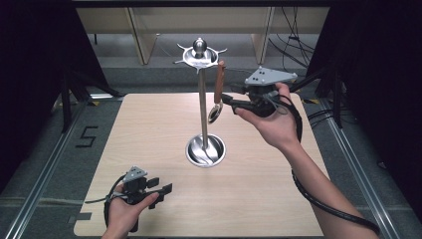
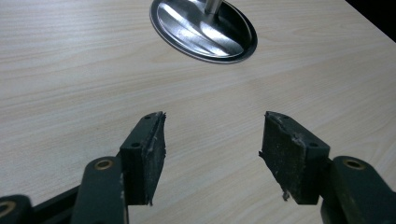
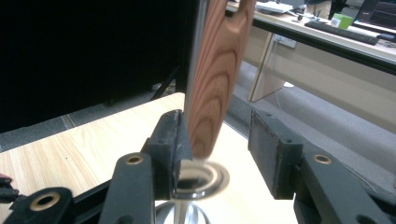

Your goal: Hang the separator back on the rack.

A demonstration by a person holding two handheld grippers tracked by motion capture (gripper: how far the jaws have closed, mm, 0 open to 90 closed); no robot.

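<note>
Right gripper view: wooden spoon handle between wide-open jaws, against one pad, ungripped.

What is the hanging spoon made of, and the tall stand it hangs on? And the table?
The spoon: its handle looks like wood, reddish brown with curved grain lines; its bowl looks like shiny metal. The stand seems to be polished metal, probably steel, since its pole and round base gleam like a mirror. The table looks like pale wood, maybe only a printed wood-look surface.
</note>
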